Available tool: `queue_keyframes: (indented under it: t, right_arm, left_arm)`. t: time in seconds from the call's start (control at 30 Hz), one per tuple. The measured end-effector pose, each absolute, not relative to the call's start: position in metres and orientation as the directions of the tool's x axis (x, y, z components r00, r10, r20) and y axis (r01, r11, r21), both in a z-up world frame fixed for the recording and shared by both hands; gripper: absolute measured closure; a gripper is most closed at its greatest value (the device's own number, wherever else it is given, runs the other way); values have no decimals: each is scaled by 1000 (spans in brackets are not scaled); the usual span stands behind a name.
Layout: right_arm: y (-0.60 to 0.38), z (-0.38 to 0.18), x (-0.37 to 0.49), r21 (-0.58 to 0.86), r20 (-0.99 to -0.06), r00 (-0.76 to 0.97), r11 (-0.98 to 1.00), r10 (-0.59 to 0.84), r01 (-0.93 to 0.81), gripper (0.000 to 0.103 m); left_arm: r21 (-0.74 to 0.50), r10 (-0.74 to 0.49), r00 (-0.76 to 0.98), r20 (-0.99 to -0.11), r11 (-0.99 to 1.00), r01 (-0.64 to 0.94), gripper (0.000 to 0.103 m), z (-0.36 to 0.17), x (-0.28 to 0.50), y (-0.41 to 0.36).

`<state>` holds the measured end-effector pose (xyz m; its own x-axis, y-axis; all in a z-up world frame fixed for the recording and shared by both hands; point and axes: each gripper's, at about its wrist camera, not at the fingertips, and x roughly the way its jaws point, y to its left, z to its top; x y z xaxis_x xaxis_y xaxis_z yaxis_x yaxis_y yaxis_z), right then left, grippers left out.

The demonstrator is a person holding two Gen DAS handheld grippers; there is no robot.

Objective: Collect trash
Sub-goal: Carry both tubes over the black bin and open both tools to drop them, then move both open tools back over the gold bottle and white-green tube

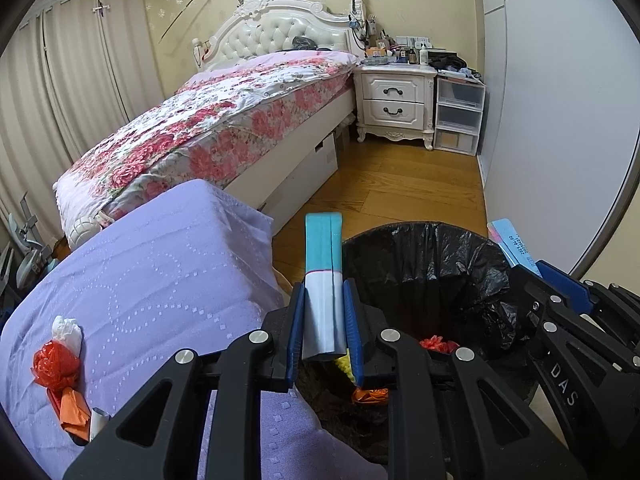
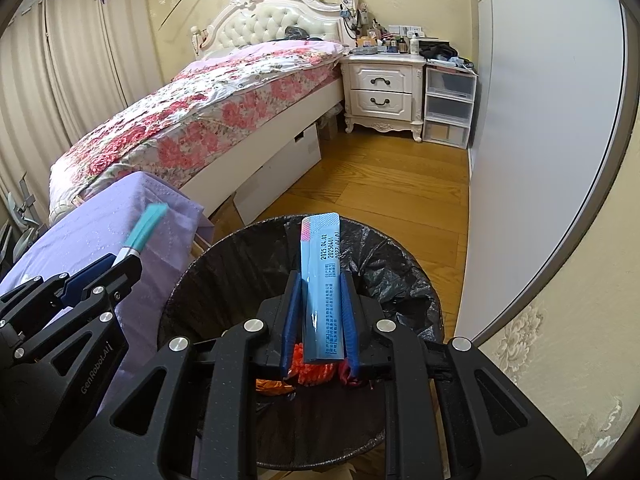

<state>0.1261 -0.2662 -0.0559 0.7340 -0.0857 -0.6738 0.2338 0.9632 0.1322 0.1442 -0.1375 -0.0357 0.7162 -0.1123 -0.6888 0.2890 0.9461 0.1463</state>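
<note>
Both wrist views close above bin point(image 1: 432, 264) (shared), facing bed point(image 2: 208, 108).

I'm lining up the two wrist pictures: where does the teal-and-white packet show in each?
Left wrist: teal-and-white packet at lower centre, clamped upright in the left gripper.
Right wrist: same packet at left-middle, over the purple cloth.
Shared landmark: the black-lined trash bin.

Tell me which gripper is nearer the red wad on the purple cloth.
Left. The left gripper, shut on a teal packet, sits at the cloth's edge beside the red wad. The right gripper is over the trash bin, farther away.
</note>
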Motion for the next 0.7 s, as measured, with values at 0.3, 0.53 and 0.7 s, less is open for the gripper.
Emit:
queue_keyframes:
  t: [0.3, 0.53, 0.7]
  right_arm:
    - [-268, -56, 124, 130, -670, 735, 959, -101, 251, 67]
    - [-266, -53, 117, 123, -662, 740, 957, -119, 264, 50]
    - [-256, -54, 110, 119, -666, 738, 961, -109, 250, 46]
  left_arm:
    - [125, -106, 720, -686, 957, 260, 35, -36, 145, -131]
    - [132, -78, 732, -677, 965, 225, 27, -33, 139, -119]
    - [129, -60, 745, -664, 973, 194, 25, -26, 125, -100]
